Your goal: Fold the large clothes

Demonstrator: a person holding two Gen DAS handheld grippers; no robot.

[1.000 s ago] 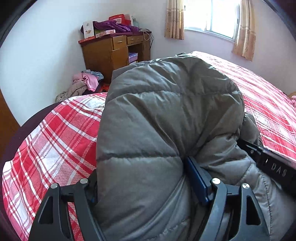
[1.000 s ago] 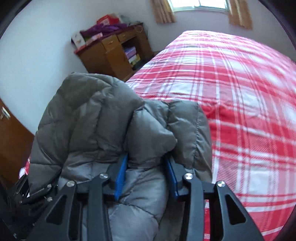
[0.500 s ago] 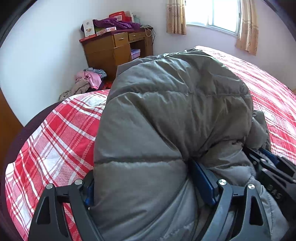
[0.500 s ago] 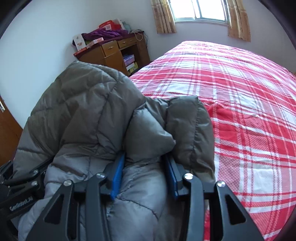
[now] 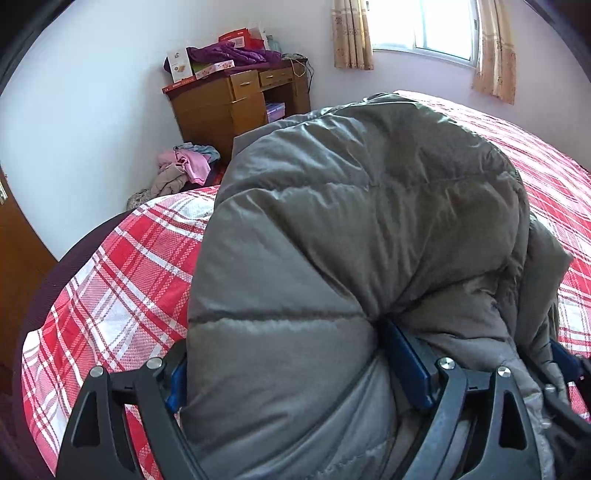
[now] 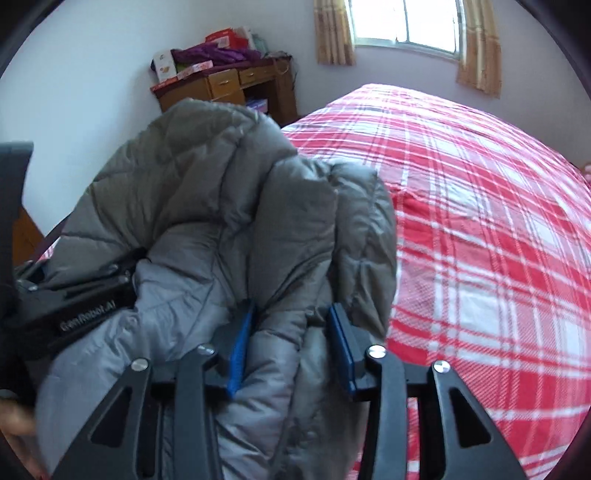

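A large grey quilted down jacket (image 5: 351, 229) is bunched and held up over a bed with a red and white plaid cover (image 5: 122, 280). My left gripper (image 5: 295, 365) is shut on a thick fold of it, blue pads pressing both sides. My right gripper (image 6: 291, 339) is shut on another fold of the jacket (image 6: 229, 192), to the right of the left gripper (image 6: 74, 306), which shows at the left edge of the right wrist view. The jacket hides the bed just below both grippers.
The plaid bed (image 6: 480, 229) stretches away to the right toward a curtained window (image 6: 406, 26). A wooden desk (image 5: 236, 103) piled with boxes and purple cloth stands at the far wall. A heap of clothes (image 5: 184, 166) lies on the floor beside it.
Both grippers have lifted with the jacket and moved closer together; the views tilt up, showing more wall and window. The grips have not changed.
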